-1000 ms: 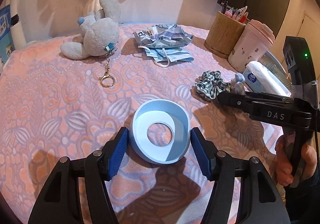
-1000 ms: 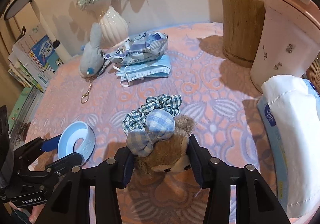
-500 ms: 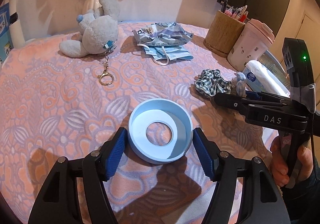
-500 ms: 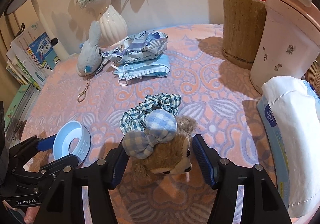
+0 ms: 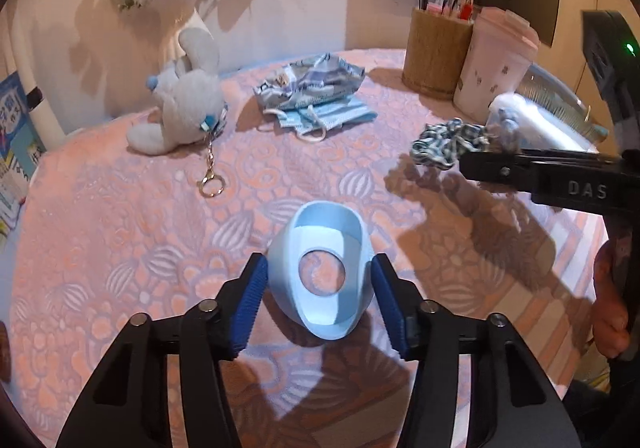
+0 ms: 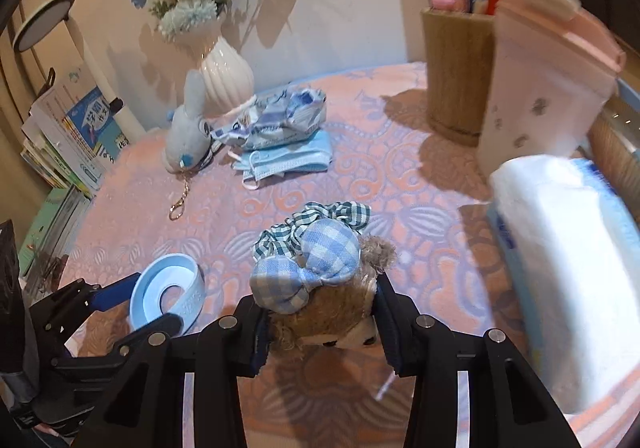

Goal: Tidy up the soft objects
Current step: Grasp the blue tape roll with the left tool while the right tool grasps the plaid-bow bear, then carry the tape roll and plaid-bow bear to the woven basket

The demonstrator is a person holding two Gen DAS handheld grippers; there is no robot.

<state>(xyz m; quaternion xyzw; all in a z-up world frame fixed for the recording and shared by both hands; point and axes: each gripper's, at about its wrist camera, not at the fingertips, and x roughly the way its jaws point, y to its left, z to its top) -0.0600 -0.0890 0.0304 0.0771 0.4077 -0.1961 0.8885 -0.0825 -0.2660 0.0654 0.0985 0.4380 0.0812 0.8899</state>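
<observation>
Closing on a soft light-blue ring (image 5: 320,280), the left gripper (image 5: 318,302) has both blue pads against its sides; the ring is squashed into an oval and tilted up off the pink patterned tablecloth (image 5: 120,240). The right gripper (image 6: 320,322) is also closing, its pads pressed into a small brown plush bear (image 6: 324,320) wearing a blue gingham bow (image 6: 308,268); bear head sits between the fingers, face toward the camera. A green-checked scrunchie (image 6: 332,213) lies on the cloth just beyond the bear, possibly touching it; contact is hard to tell.

Farther back, a grey plush bunny (image 5: 180,103) with a keychain clasp (image 5: 210,183) lies in front of a white ribbed vase (image 6: 226,77) of blue and white flowers. Beside the bunny to the right, a crumpled patterned fabric mask (image 5: 312,81) lies on top of blue disposable masks (image 5: 332,115). On the right side of the table stand a wooden pen holder (image 6: 456,71) and a pink lidded cup (image 6: 548,75), touching or nearly so. A white tissue pack (image 6: 568,268) lies near the right gripper, blurred. Books (image 6: 76,139) are stacked off the table's left edge. A hand (image 5: 608,312) grips the right gripper's handle in the left wrist view.
</observation>
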